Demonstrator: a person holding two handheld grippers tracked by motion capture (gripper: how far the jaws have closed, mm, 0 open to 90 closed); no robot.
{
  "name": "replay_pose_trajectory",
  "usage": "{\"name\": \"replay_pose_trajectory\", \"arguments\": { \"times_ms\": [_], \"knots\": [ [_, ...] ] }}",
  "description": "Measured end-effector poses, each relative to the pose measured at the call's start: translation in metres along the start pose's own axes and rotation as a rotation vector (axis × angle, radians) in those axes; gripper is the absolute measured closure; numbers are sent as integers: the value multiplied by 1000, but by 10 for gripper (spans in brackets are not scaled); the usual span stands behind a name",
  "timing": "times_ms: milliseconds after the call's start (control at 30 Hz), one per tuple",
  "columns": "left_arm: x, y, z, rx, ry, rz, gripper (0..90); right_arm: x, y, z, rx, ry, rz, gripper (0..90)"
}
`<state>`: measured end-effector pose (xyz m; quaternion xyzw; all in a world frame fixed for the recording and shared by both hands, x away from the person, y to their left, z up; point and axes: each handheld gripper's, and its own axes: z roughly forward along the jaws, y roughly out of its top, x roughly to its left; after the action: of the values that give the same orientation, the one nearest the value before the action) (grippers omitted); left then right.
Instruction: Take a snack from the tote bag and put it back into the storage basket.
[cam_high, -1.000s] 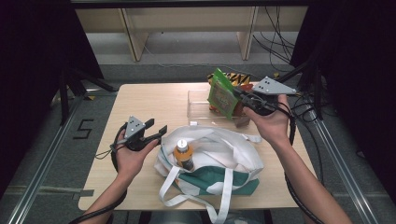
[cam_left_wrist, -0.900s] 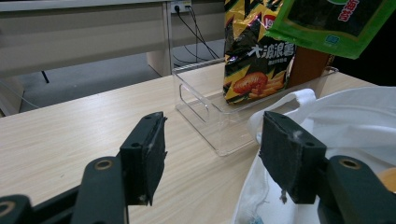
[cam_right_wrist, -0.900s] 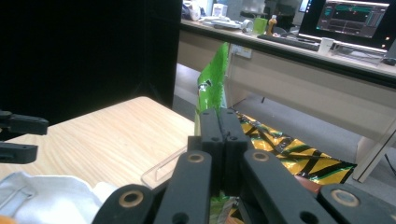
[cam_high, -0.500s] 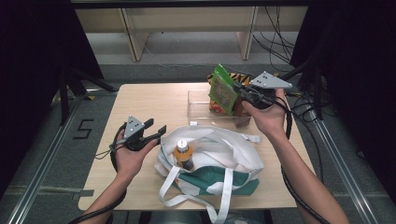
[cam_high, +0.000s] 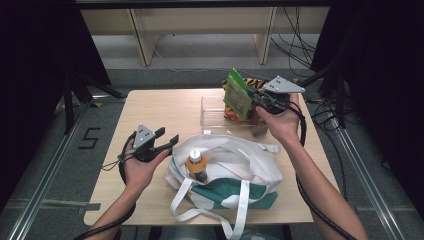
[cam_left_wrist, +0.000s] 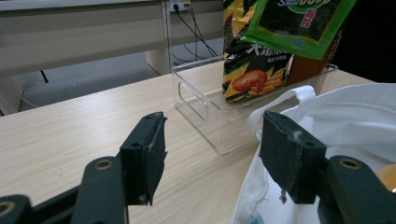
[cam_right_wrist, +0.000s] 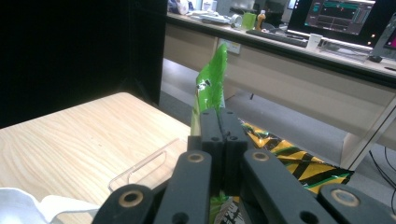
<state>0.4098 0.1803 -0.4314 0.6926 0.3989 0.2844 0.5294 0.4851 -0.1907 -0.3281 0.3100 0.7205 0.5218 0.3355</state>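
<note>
Two tools are at work over the worktop (cam_high: 165, 107). The right tool (cam_high: 256, 98), at upper right of the high view, is clamped on the edge of a green snack packet (cam_high: 236, 93); in the right gripper view its black jaws stand pressed together with the green foil rising straight up between them (cam_right_wrist: 209, 88). The packet hangs upright, its long axis near vertical, just above the right end of the clear bin (cam_high: 212, 114), where a dark chips bag (cam_left_wrist: 250, 70) already stands. The bin sits in the upper middle of the high view, directly below the held packet, so the coming move seems to turn on that vertical line: straight down would put the packet in beside the chips bag.

The left tool (cam_high: 167, 141), at lower left of the high view, has its jaws apart with nothing between them, hovering by the left rim of the white tote bag (cam_high: 235, 165), which holds an orange-capped bottle (cam_high: 195, 164). The right hand is by far the nearer to the bin.
</note>
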Motion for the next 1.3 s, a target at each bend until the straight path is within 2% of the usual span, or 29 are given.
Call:
{"name": "replay_pose_trajectory", "arguments": {
  "times_ms": [33,67,200,367,667,733,767,833,867,1000,1200,1267,1300],
  "knots": [
    [0,0,0,0,-1,-3,399,1,-1,1,3,9,13,900],
    [0,0,0,0,-1,-1,399,0,-1,2,-6,-9,3,900],
    [0,0,0,3,-2,2,399,0,-3,6,1,-10,8,900],
    [0,-1,0,4,-2,0,399,-2,-4,11,5,-17,-13,900],
    [1,-1,0,2,0,0,399,0,-9,18,14,-20,-11,900],
    [1,-1,0,2,-1,0,399,0,-10,20,18,-21,-25,900],
    [1,-1,0,1,-1,0,399,1,-10,20,26,-15,-11,900],
    [2,-1,1,-2,-3,-1,399,0,-11,22,17,-23,-22,900],
    [1,-1,0,2,0,0,399,1,-12,23,18,-22,-5,900],
    [1,-1,1,6,-2,2,399,0,-14,25,22,-26,-24,900],
    [0,-1,0,4,-3,3,399,1,-19,28,39,-26,-10,900],
    [0,-1,0,4,-2,1,399,2,-21,29,42,-30,-14,900],
    [0,-1,0,4,-2,1,399,1,-22,29,45,-32,-30,900]
  ]
}}
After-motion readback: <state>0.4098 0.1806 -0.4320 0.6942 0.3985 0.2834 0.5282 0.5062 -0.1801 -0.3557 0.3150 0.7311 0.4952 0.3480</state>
